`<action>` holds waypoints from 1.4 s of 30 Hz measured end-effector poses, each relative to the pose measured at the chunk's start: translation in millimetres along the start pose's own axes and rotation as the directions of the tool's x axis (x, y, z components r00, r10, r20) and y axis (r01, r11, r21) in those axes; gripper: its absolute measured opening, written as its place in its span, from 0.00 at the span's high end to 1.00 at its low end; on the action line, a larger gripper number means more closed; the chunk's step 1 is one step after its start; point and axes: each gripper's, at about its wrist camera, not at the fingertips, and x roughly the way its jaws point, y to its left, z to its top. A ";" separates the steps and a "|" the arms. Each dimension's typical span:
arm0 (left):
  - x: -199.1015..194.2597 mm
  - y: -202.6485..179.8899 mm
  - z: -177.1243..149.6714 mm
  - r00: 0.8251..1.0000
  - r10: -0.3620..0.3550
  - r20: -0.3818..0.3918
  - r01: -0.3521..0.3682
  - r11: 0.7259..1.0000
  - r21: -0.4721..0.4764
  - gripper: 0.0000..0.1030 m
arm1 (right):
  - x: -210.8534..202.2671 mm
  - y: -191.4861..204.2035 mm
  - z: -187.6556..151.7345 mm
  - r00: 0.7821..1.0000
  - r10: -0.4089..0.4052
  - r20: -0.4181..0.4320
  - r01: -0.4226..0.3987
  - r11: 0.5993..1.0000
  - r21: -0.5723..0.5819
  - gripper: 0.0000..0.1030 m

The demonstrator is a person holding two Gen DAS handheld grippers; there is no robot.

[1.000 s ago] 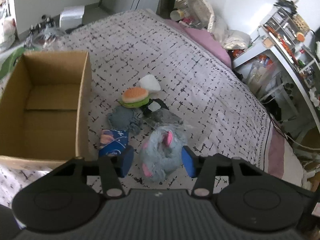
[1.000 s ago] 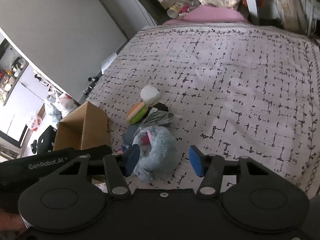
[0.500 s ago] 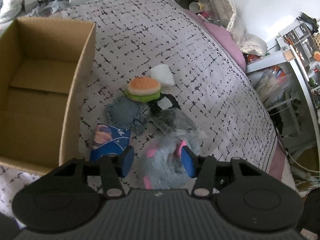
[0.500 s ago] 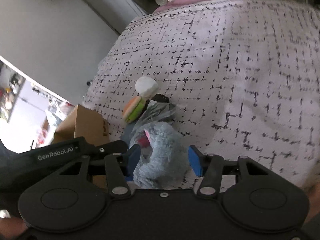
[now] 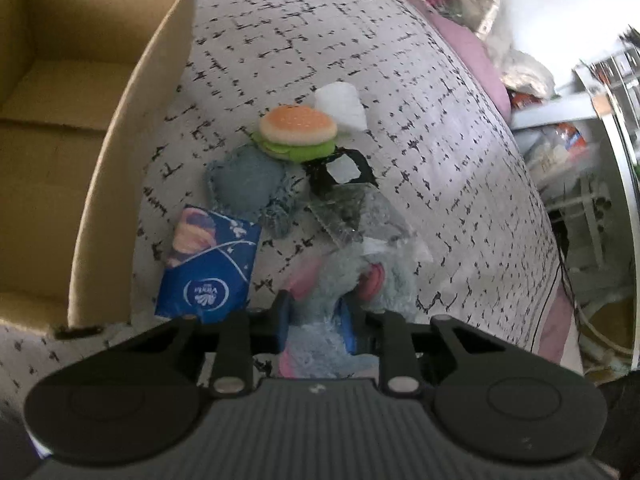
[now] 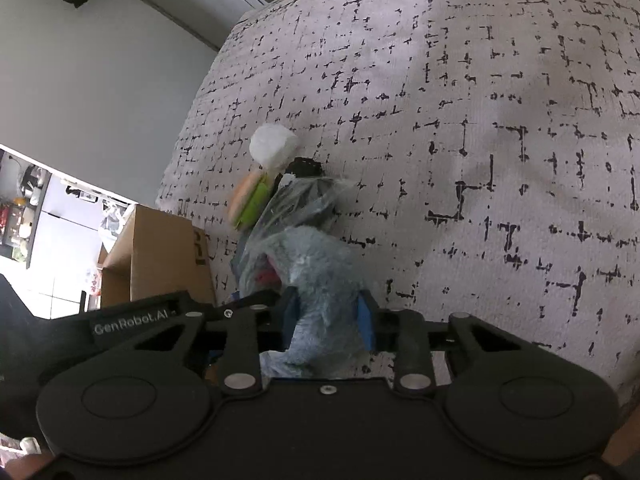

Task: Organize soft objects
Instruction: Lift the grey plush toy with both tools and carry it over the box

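Note:
A fluffy grey-blue plush toy (image 5: 320, 280) with pink ears lies on the patterned bedspread (image 5: 420, 160), nearest of a pile of soft things. My left gripper (image 5: 315, 316) is closing, and its blue pads press into the plush's near end. In the right wrist view the same plush (image 6: 320, 264) sits between the blue pads of my right gripper (image 6: 328, 316), which is closing and squeezing its fur. Behind it lie a burger plush (image 5: 298, 132), a white soft lump (image 5: 340, 106), a denim-blue pouch (image 5: 244, 184), a blue tissue pack (image 5: 208, 268) and a clear plastic bag (image 5: 348, 212).
An open cardboard box (image 5: 120, 160) stands on the bed left of the pile, with nothing showing inside. The bed's edge drops off at right toward white shelving (image 5: 600, 120) and clutter. A pink pillow (image 5: 472, 56) lies at the far end. A grey wall (image 6: 100, 60) is beyond the bed.
Both grippers have come down onto the grey plush, and their jaws have narrowed from wide apart to pressing on it. The pile looms larger in both views.

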 end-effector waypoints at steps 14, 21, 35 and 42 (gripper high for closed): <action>-36.1 -18.3 -12.3 0.998 -0.010 0.061 0.006 0.997 0.080 0.77 | -31.3 7.9 -8.2 0.999 0.035 0.032 -0.035 0.999 -0.010 0.80; -55.1 -13.1 -18.6 0.996 -0.021 0.089 0.014 0.997 0.077 0.77 | -44.5 23.2 -17.8 0.998 0.039 0.052 -0.036 0.998 -0.053 0.80; -97.1 -0.4 -17.8 0.985 -0.060 0.160 0.048 0.996 0.081 0.77 | -62.1 61.7 -25.5 0.994 0.057 0.096 -0.046 0.992 -0.118 0.80; -119.2 11.6 -9.6 0.975 -0.069 0.211 0.054 0.996 0.074 0.77 | -62.0 92.8 -24.8 0.991 0.071 0.113 -0.051 0.983 -0.174 0.80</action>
